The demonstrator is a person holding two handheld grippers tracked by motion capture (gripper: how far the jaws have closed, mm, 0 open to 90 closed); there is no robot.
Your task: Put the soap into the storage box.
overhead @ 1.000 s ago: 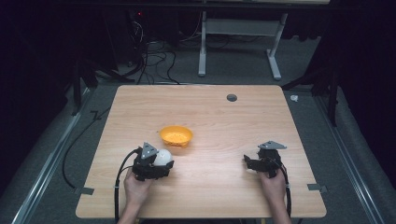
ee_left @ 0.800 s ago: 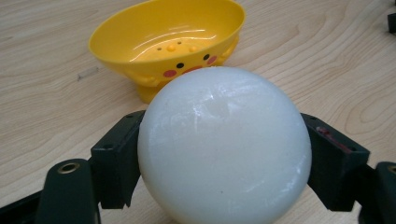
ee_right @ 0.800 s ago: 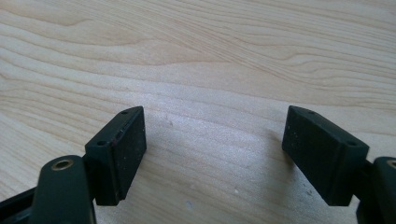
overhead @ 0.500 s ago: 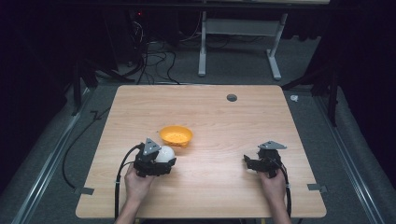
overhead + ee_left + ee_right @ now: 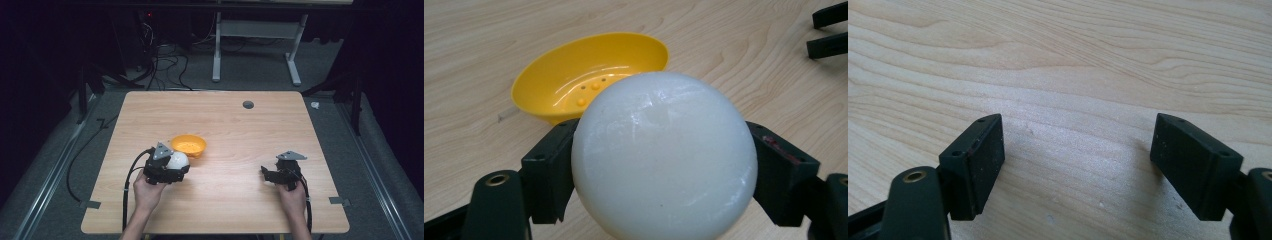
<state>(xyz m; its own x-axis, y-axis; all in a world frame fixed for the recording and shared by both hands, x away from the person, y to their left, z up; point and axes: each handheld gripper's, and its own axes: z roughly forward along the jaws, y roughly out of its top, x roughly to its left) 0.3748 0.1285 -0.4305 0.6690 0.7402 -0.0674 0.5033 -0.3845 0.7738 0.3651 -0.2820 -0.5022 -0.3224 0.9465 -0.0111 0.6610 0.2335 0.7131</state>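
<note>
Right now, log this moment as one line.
left gripper: shut on white ball | yellow bowl: just beyond ball, nothing in it | right gripper: open over bare table

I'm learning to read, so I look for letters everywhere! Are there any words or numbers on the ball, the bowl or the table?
None can be read.
White ball: plain, no print.
Yellow bowl: only small raised bumps inside, no letters.
Wooden table: bare wood grain and a dark round hole, no label.
Left hand-held gripper and right hand-held gripper: black jaws with screw holes, no markings.
</note>
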